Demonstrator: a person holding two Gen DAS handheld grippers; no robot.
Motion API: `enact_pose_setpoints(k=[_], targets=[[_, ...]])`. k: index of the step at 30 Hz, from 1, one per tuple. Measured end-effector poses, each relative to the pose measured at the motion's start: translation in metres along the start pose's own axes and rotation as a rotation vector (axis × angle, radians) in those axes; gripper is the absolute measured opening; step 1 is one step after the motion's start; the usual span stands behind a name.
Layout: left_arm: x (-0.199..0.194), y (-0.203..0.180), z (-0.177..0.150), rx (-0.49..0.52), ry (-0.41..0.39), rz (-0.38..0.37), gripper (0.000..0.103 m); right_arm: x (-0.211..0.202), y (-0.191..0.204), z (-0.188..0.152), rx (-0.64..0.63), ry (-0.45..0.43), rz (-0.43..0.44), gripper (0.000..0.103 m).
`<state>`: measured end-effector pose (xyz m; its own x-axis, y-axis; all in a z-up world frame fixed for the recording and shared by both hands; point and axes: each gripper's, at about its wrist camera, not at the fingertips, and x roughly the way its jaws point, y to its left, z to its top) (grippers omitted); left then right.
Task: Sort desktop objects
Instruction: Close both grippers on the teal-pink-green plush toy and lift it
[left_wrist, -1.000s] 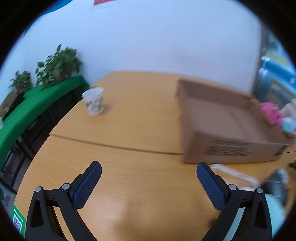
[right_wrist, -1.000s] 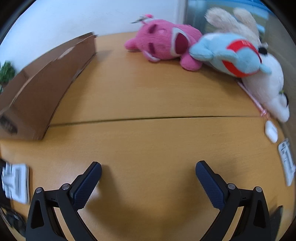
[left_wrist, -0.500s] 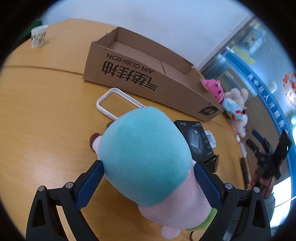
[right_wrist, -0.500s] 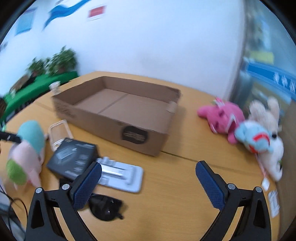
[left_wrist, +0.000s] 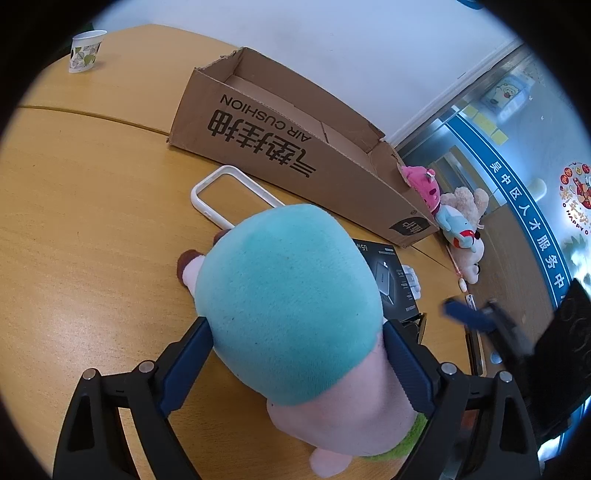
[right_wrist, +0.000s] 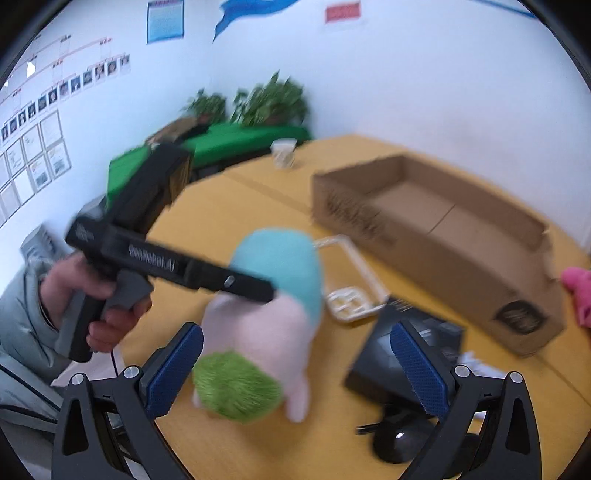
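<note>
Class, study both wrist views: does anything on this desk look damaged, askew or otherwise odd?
Yes: the cardboard box has ragged, torn edges at its corners. Its printed lettering reads upside down in the left wrist view. Nothing looks spilled.

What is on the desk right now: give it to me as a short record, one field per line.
left gripper: fingers on both sides of the teal and pink plush toy, pads touching it
right gripper: open, holding nothing
cardboard box: open top, nothing visible inside
white phone case: flat, between box and plush
black box: beside the plush
paper cup: upright, far corner
</note>
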<state>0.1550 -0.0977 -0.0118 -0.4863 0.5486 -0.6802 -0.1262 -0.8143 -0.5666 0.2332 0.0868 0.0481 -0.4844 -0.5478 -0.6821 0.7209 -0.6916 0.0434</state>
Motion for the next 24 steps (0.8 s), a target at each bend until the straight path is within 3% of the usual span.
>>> enact_pose_setpoints(k=[2,4,10,16,24], targets=[[0.0,0.0,-0.001,0.007,0.001,-0.01,0.09,0.028,0.002,-0.005,0.033,0.062,0.085,0.1],[0.0,0.001,0.0,-0.005,0.007,-0.029,0.086,0.053,-0.001,-0.009,0.105,0.103,0.198,0.089],[-0.005,-0.004,0.012,0.012,0.003,-0.035,0.078,0.064,-0.006,-0.002,0.148,0.118,0.209,0.079],[-0.031,-0.039,0.065,0.116,-0.114,-0.047,0.078,0.04,-0.021,0.036,0.161,-0.009,0.18,0.078],[-0.082,-0.121,0.194,0.374,-0.34,-0.068,0.078,-0.016,-0.071,0.161,0.083,-0.253,0.058,0.078]])
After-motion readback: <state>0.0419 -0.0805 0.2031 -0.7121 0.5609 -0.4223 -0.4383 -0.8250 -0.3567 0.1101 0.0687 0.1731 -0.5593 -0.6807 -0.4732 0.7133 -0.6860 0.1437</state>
